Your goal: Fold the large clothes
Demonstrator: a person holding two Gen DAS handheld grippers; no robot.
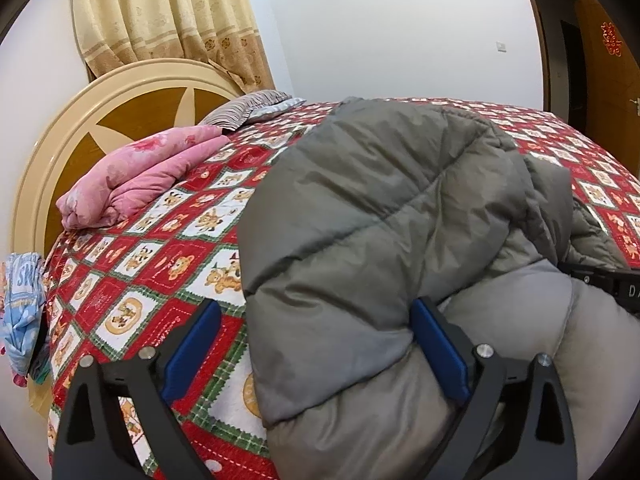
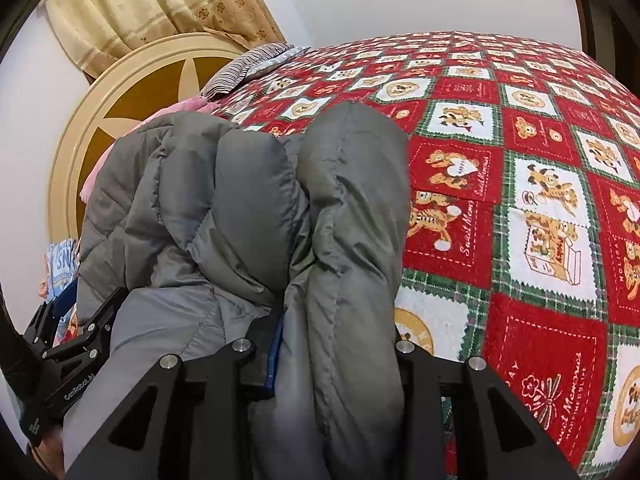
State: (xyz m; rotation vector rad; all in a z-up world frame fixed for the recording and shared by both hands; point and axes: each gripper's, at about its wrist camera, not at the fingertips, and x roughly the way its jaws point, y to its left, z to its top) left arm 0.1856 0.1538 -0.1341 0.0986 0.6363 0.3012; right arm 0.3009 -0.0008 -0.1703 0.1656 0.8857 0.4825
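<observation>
Black finger frames with blue pads, nearest the lens in both wrist views.

Left gripper (image 1: 316, 326): fingers (image 1: 438, 350) spread wide, blue pads well apart. Puffy edge of grey padded coat (image 1: 380, 216) bulging between them; right-hand pad touching the fabric, left-hand pad clear of it, over the bedspread. No pinch on the coat.

Right gripper (image 2: 336, 360): fingers partly apart. One blue pad (image 2: 275, 354) visible against a fold of the coat (image 2: 248, 208); the opposite pad hidden behind the thick grey roll lying between them. Pressed or loose: cannot tell.

Coat: grey quilted down garment, bunched and folded over itself, heaped at the near edge of the bed, draped over and between both grippers. Lighter grey lining showing low in the left wrist view.

Left gripper's black frame also visible at lower left of the right wrist view; right gripper's black body at far right of the left wrist view, beside the coat.

Bed (image 1: 192, 272): red, green and white patchwork bedspread with cartoon bears, under the coat.

Pink folded quilt (image 1: 140, 176): near the headboard, apart from the coat.

Striped pillow (image 1: 244, 110): beyond the quilt.

Headboard (image 1: 100, 108): round, cream rim, brown panels.

Curtain (image 1: 168, 16): beige, patterned, above the headboard.

Blue printed cloth (image 1: 22, 312): hanging beside the bed's left edge.

Wooden door (image 1: 604, 64): far right, red ornament on it.
</observation>
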